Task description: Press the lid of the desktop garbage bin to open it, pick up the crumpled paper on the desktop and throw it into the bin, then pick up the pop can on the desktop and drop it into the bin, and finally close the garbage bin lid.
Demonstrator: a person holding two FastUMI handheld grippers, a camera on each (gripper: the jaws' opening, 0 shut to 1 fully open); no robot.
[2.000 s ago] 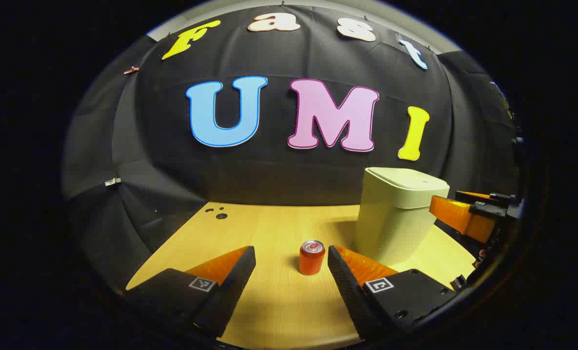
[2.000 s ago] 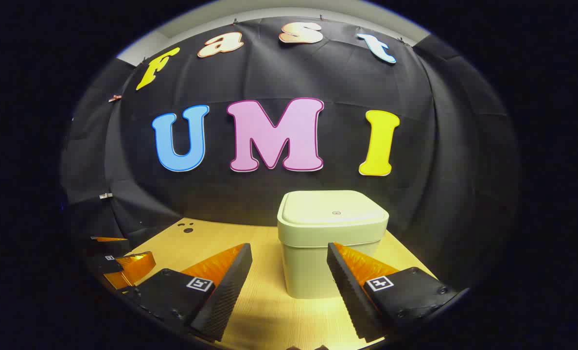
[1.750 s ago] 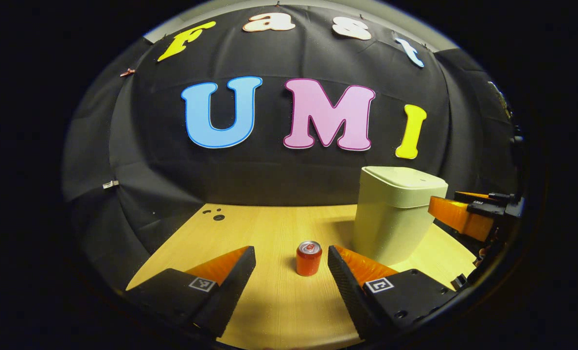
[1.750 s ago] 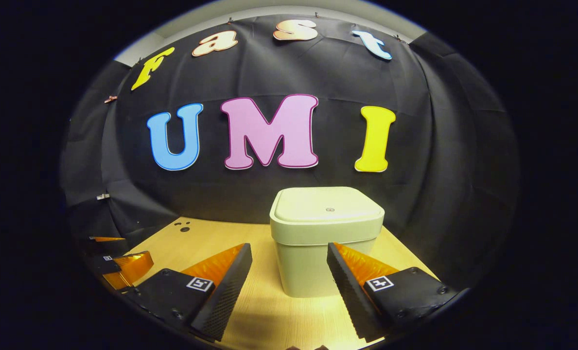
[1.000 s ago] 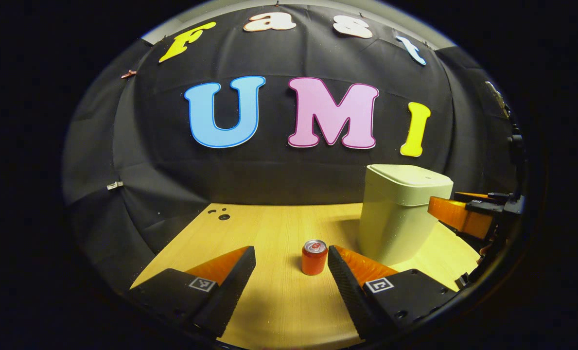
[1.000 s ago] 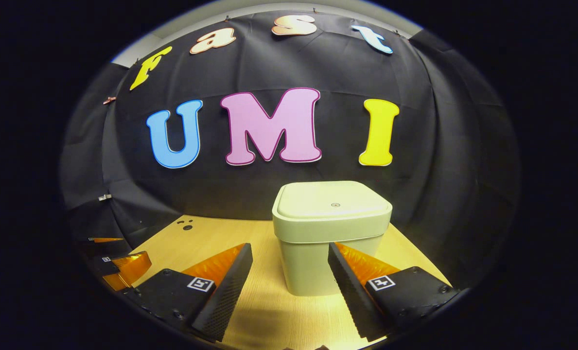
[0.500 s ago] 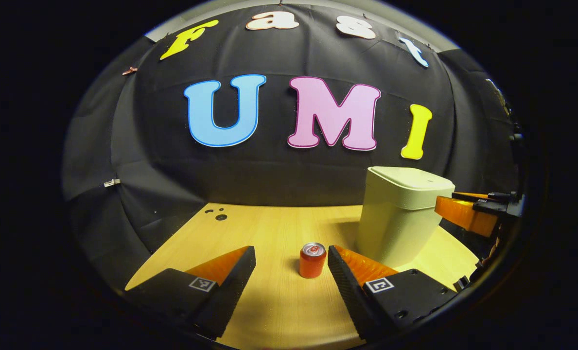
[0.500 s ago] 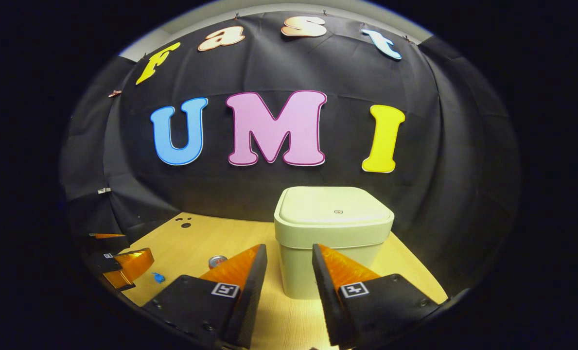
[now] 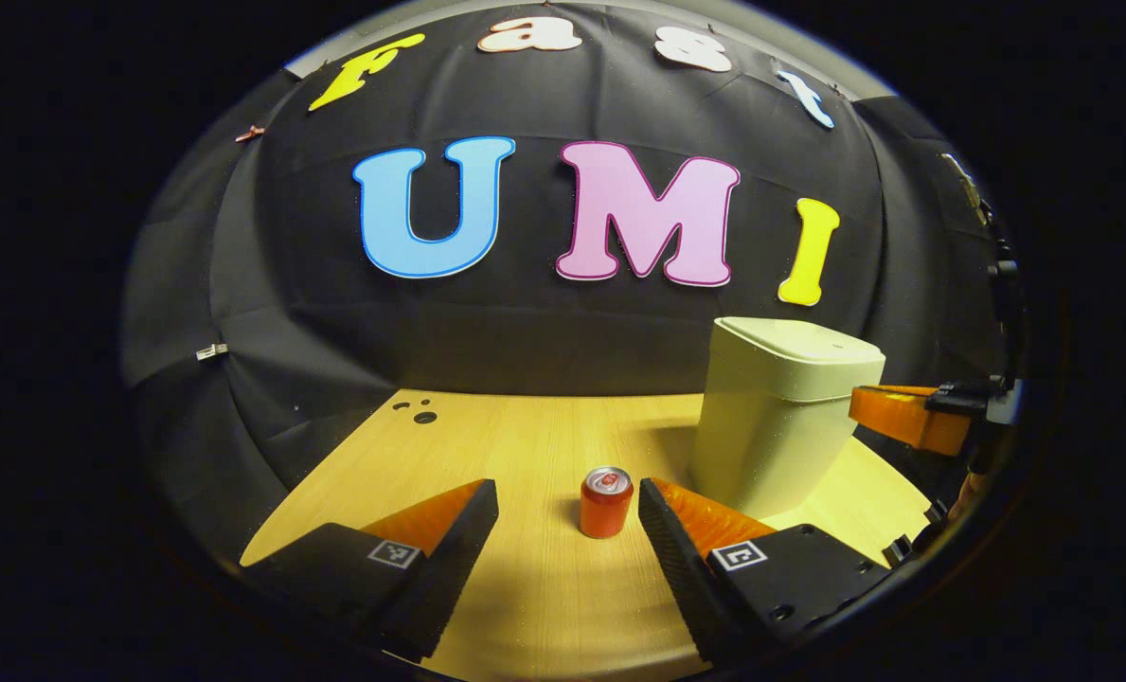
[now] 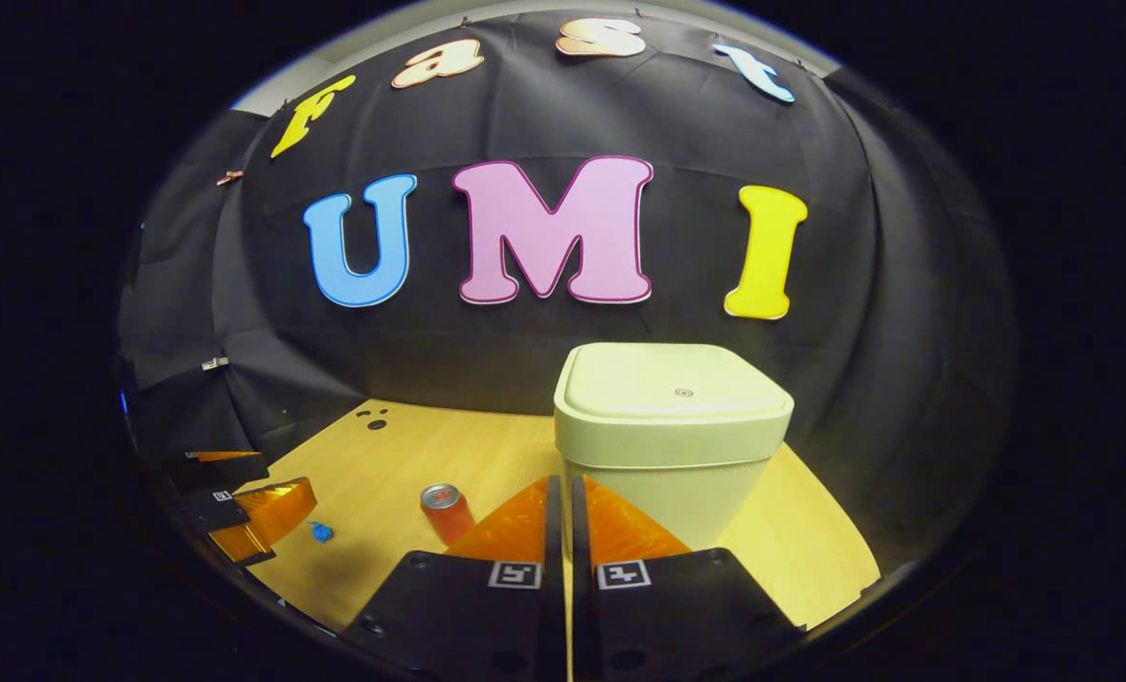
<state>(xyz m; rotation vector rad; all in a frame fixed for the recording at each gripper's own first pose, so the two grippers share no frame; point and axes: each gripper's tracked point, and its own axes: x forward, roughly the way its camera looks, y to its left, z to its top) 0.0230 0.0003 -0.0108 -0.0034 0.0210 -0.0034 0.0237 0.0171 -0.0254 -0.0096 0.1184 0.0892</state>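
A pale green bin (image 10: 667,474) stands on the wooden table (image 10: 402,464), its lid (image 10: 676,384) down. My right gripper (image 10: 563,481) is shut with nothing in it, its tips just before the bin's front wall and below the lid. The red pop can (image 9: 606,502) stands upright a little ahead of my open left gripper (image 9: 567,488), close to the right finger. The bin (image 9: 776,417) is right of the can. The can (image 10: 444,511) also shows left of the right gripper. A small blue crumpled scrap (image 10: 319,532) lies near the left gripper (image 10: 259,507).
The right gripper (image 9: 903,417) reaches in beside the bin at the far right of the left gripper view. Small dark holes (image 9: 420,414) mark the table's far left corner. Black cloth closes the back and sides.
My right gripper's fingers have come together from wide open to shut. Its view has swung so that the can and the blue scrap show at the left. The left gripper has barely moved.
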